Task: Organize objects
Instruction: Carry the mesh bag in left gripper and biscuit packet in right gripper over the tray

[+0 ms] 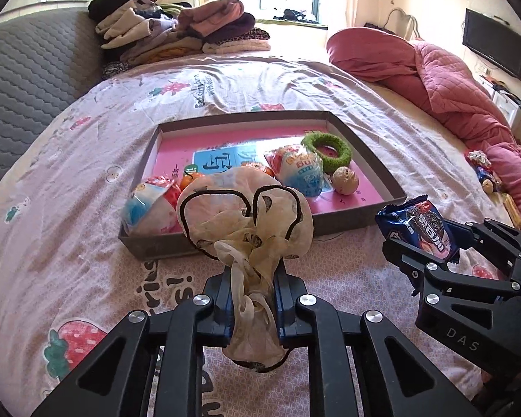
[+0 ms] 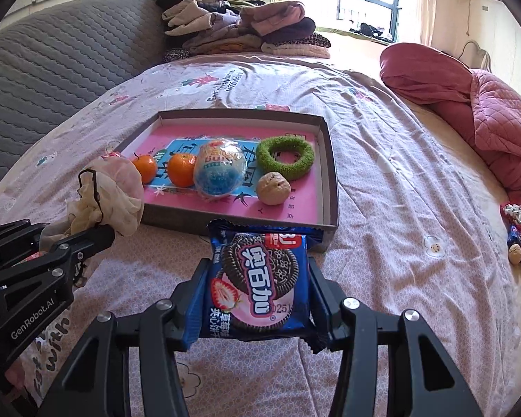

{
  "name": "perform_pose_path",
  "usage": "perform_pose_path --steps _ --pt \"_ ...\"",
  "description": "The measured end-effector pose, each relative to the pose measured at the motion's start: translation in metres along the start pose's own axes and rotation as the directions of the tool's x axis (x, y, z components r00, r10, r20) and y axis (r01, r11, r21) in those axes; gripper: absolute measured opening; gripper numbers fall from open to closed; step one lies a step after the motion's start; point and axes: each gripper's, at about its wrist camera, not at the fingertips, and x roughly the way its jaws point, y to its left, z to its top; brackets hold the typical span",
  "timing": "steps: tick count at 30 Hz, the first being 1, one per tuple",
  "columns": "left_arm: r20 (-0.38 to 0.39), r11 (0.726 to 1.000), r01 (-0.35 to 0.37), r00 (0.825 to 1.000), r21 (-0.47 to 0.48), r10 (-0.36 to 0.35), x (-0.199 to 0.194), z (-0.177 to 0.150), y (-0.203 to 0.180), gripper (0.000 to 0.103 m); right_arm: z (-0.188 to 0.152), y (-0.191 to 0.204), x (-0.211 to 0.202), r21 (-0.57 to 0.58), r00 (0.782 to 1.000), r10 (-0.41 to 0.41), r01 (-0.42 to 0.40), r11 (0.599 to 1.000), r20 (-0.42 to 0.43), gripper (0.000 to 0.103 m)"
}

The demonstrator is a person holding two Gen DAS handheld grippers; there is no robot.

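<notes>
Both hands loaded, hovering just short of the tray.

Left gripper (image 1: 251, 299) fingers pinched narrow on a beige stocking bundle (image 1: 245, 215), right gripper (image 2: 257, 299) fingers clamped on a blue cookie packet (image 2: 260, 278), both hanging over the bed (image 2: 399, 208) near the front edge of the shallow box tray (image 2: 331, 173). Already sitting inside: two tangerines (image 2: 180, 170), wrapped snack balls (image 2: 218, 166), a green fuzzy ring (image 2: 284, 158), a walnut (image 2: 273, 183). Looked maybe two-thirds done, with these two still to drop in, plus small stray bits (image 2: 515, 232) by the pink quilt (image 2: 496, 114).
</notes>
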Motion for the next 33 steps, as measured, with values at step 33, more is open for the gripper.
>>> perform_pose_path --steps 33 --pt "0.135 0.999 -0.036 0.990 0.020 0.033 -0.046 0.075 0.016 0.017 0.087 0.003 -0.062 -0.042 0.982 -0.011 0.019 0.999 0.188 0.052"
